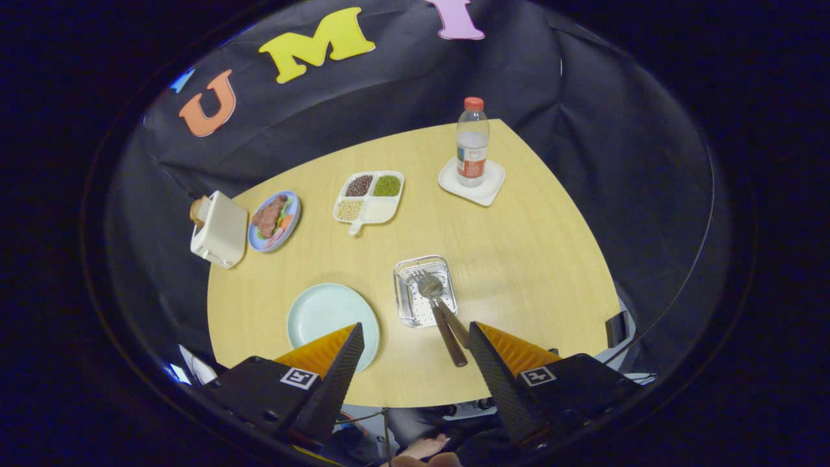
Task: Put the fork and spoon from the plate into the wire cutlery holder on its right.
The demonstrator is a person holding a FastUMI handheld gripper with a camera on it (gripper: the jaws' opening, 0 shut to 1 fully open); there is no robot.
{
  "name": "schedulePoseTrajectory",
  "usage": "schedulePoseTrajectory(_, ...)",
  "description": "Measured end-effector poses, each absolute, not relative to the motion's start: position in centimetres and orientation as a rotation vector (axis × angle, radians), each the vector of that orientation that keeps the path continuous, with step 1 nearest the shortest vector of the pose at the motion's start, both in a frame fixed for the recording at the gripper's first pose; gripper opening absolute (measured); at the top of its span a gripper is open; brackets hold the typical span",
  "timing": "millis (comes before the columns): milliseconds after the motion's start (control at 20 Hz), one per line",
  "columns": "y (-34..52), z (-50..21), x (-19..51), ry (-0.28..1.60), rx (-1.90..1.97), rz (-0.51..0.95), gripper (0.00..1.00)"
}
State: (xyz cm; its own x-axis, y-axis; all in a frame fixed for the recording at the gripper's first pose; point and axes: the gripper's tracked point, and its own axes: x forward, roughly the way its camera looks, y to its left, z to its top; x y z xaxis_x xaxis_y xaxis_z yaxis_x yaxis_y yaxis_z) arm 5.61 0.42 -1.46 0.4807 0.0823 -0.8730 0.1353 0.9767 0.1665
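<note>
Tool [415, 337] spread wide, holding nothing, above the worktop's [519, 246] near edge. Fork [433, 303] and spoon [447, 311] lie in the wire holder [407, 305], plate [324, 314] bare; handles overhang the rim, so a bump could tip them out

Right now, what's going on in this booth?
A person's handheld gripper hovers above the table, fingers open and holding nothing. The fork and spoon already sit in the wire cutlery holder, handles sticking out toward the fingers. The pale green plate to its left is bare, so the task looks done.
</note>
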Motion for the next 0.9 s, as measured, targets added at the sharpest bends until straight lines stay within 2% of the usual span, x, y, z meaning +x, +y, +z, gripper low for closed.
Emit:
schedulePoseTrajectory(350,-0.8,7.3,4.3,0.682,0.186,-0.022,0.97)
schedulePoseTrajectory(900,-1.2,16.1,0.0,0.079,0.074,-0.031,0.96)
